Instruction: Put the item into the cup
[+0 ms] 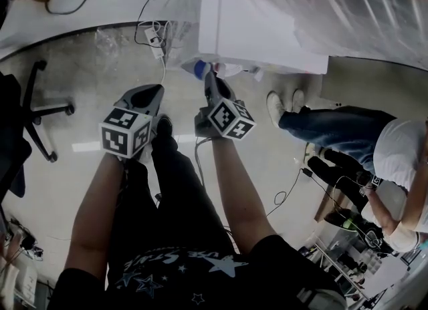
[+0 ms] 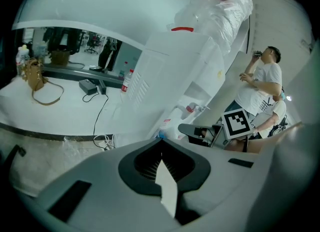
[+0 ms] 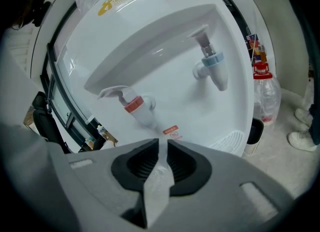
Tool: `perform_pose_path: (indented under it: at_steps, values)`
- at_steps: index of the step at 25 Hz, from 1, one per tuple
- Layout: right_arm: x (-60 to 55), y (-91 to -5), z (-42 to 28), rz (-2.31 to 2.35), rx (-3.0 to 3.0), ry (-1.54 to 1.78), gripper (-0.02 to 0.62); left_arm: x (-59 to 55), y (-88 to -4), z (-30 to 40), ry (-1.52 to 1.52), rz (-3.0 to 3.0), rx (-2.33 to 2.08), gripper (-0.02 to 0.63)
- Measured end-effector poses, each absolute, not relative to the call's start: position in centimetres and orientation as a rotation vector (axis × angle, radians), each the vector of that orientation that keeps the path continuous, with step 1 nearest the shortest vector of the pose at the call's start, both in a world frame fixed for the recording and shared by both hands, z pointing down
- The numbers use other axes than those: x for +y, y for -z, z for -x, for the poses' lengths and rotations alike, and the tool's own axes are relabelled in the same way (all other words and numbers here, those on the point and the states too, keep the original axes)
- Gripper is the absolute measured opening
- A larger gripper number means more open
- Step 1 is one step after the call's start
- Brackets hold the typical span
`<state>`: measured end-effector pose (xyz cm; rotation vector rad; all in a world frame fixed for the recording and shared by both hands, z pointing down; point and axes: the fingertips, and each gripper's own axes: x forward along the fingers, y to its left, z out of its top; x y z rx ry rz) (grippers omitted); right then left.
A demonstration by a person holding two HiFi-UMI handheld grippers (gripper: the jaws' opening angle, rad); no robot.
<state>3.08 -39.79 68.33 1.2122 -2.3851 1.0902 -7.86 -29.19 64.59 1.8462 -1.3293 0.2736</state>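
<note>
My right gripper (image 3: 162, 145) is shut on a thin clear plastic packet (image 3: 158, 182) that stands on edge between the jaws. It points at a white water dispenser (image 3: 165, 71) with a red tap (image 3: 134, 106) and a blue tap (image 3: 210, 66). My left gripper (image 2: 161, 145) is shut on a flat white strip (image 2: 167, 188); what that strip is I cannot tell. In the head view both grippers, left (image 1: 154, 93) and right (image 1: 210, 83), are held out over the floor in front of the dispenser (image 1: 261, 28). No cup is visible.
A bottle with a red cap (image 3: 262, 90) and a small black bin (image 3: 254, 135) stand beside the dispenser. Someone in a white shirt (image 1: 394, 168) crouches at the right. An office chair (image 1: 33, 111) is at the left, and cables (image 1: 154, 38) lie on the floor.
</note>
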Motion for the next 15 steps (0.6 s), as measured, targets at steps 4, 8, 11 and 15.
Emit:
perform_pose_path:
  at_steps: [4, 8, 11, 15]
  values:
    - [-39.4, -68.2, -3.1, -1.216, -2.381, -1.087, 0.072, -28.8, -64.6, 7.8, -0.271, -1.845, -1.326, 0.006]
    - [-38.9, -67.9, -3.3, -1.229, -2.378, -1.079, 0.072, -28.3, -64.4, 7.7, -0.268, -1.849, -1.316, 0.006]
    - [-38.2, -67.5, -3.5, -1.246, -2.376, -1.073, 0.072, -27.9, -64.1, 7.7, -0.263, -1.861, -1.308, 0.006]
    - [-36.7, -66.6, -3.6, -1.259, -2.378, -1.068, 0.072, -27.0, -63.4, 7.8, -0.259, -1.881, -1.301, 0.006]
